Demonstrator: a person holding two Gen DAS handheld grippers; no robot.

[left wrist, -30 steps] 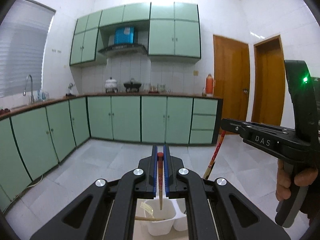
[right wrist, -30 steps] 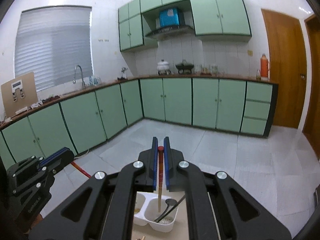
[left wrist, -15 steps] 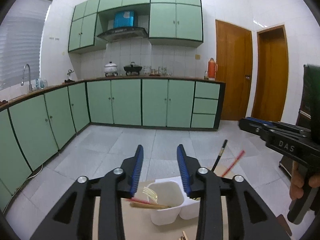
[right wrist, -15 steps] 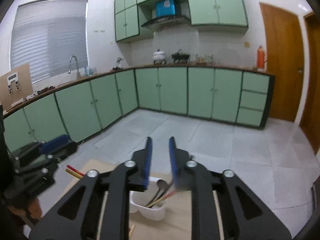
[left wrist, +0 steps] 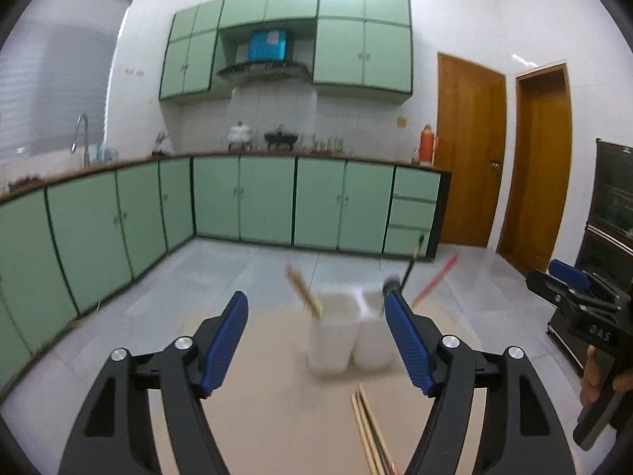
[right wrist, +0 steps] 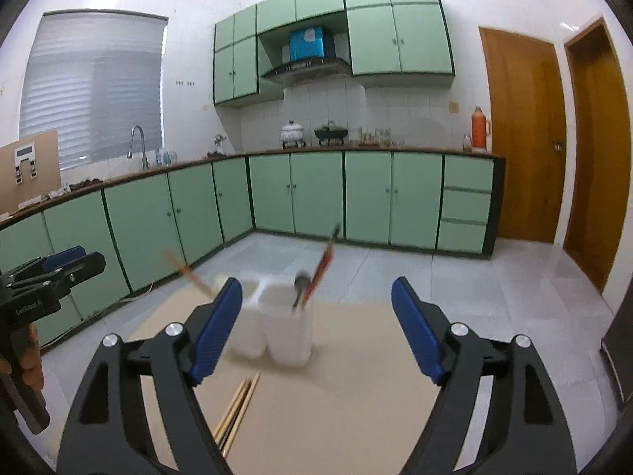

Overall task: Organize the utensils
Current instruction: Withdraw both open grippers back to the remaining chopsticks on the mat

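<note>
A white two-compartment utensil holder (left wrist: pixel 348 340) stands on a tan table (left wrist: pixel 269 415); it also shows in the right wrist view (right wrist: pixel 277 324). A red-tipped chopstick (left wrist: pixel 302 291) leans out of its left compartment. A spoon and a red chopstick (right wrist: pixel 322 267) stand in the right compartment. Several loose chopsticks (left wrist: pixel 370 431) lie on the table in front of the holder, also in the right wrist view (right wrist: pixel 237 407). My left gripper (left wrist: pixel 316 320) is open and empty, behind the holder. My right gripper (right wrist: pixel 316 304) is open and empty too.
The table's far edge (right wrist: pixel 356 304) lies just past the holder. Beyond it are a tiled floor, green kitchen cabinets (left wrist: pixel 269 202) and wooden doors (right wrist: pixel 518 138). Each gripper shows at the side of the other's view (left wrist: pixel 585 316) (right wrist: pixel 43 281).
Both grippers opened and let go of their chopsticks, which now stand in the holder. Both grippers have drawn back from the holder and opened wider.
</note>
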